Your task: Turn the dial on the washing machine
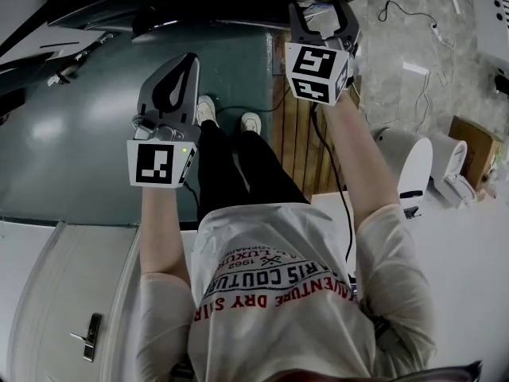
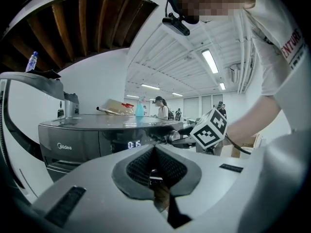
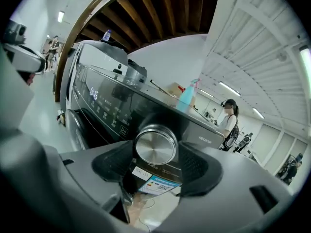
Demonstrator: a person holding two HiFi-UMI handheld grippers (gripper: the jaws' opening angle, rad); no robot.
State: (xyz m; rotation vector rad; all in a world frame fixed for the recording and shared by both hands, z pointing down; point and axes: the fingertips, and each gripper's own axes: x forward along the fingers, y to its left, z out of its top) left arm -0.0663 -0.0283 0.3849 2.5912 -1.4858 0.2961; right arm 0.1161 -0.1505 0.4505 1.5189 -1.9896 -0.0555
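Dial (image 3: 155, 145): brushed metal, shiny, smooth. Washing machine (image 3: 109, 106) panel: glossy dark plastic. Right gripper (image 3: 156, 165): matt grey plastic shell, black ribbed pads (image 3: 114, 161). Floor (image 1: 71, 134), 9 o'clock in head view: glossy green.

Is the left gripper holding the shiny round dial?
No, the left gripper is shut on nothing, while the dial sits between the open jaws of the right gripper.

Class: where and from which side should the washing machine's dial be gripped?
Grip the dial by its round rim, on opposite sides, approaching straight at its flat face: it is a short cylinder jutting from the front panel. The right hand-held gripper, jaws open, straddles it.
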